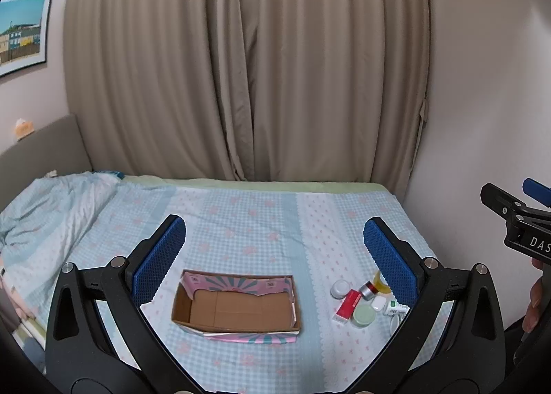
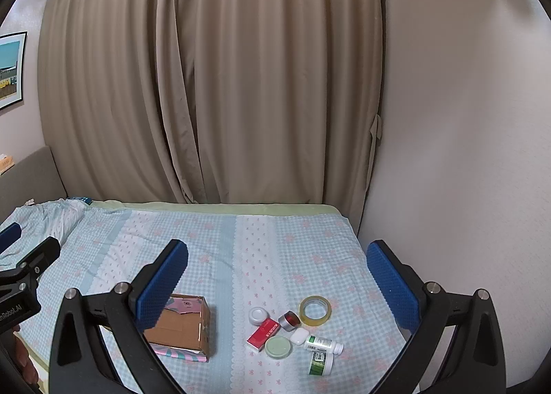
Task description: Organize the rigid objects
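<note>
In the left wrist view the left gripper (image 1: pixel 274 256) is seen with its blue pads spread wide apart and nothing held between them; the cardboard box (image 1: pixel 236 307) is framed at lower centre of that view, open at the top and lying on the checked bedspread (image 1: pixel 241 222); its brown floor is shown whole. To the lower right of the same view the small items are crowded against the right-hand pad (image 1: pixel 391 259), so that the tape roll (image 1: pixel 380 282) is mostly hidden and only a corner of a white bottle (image 1: pixel 396 308) is visible. At the right edge the right gripper (image 1: pixel 509 203) is caught from the side; its opening cannot be judged there.

In the right wrist view the right gripper (image 2: pixel 277 277) is likewise shown with its fingers well apart and empty; the cluster is laid out plainly at lower centre: a white round jar (image 2: pixel 257 315), a red box (image 2: pixel 264 332), a pale green lid (image 2: pixel 278 347), a small silver and red tin (image 2: pixel 289 320), a white case (image 2: pixel 298 337), the yellowish tape roll (image 2: pixel 315 310) seen complete, and two green-labelled white bottles lying on their sides, one (image 2: pixel 323 345) above the other (image 2: pixel 320 363). Here the cardboard box (image 2: pixel 187 328) is partly covered by the left-hand pad (image 2: pixel 162 285), at lower left, well apart from the cluster. The left gripper (image 2: pixel 24 256) is shown at the left edge. Beige curtains (image 2: pixel 206 84) fill the upper part of both views.
</note>
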Available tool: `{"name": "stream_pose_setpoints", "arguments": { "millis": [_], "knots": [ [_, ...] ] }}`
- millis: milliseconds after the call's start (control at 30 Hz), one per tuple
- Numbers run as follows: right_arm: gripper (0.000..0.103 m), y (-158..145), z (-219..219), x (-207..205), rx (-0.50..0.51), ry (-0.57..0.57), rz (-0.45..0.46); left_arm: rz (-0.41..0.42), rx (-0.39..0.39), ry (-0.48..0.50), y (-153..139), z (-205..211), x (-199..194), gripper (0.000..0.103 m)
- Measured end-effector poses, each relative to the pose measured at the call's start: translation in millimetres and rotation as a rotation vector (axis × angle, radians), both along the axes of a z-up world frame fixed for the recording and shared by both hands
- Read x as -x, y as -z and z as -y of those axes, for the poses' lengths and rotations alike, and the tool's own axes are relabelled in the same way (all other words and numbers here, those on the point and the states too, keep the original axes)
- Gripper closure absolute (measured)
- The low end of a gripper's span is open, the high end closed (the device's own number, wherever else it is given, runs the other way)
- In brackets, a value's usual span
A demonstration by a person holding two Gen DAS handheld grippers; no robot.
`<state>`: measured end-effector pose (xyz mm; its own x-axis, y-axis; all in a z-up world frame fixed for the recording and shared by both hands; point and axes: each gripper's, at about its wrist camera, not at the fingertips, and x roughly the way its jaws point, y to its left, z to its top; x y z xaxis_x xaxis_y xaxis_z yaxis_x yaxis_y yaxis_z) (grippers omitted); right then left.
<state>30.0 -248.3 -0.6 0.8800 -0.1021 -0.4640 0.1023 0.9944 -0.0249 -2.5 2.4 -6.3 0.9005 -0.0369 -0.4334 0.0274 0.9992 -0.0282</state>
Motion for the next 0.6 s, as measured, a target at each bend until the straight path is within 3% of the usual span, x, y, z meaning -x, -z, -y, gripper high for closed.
{"name": "stream_pose_setpoints", "arguments": {
  "millis": [400,600],
  "knots": [
    [0.0,-2,-6,-3,-0.002,-0.001,-0.005,-0.022,-0.003,0.003,-1,-5,-9,0.0],
    [0.0,-2,1,-11,-0.007,0.034,-0.024,-0.093,-0.073,0.095,-4,1,-47,0.0]
  ]
}}
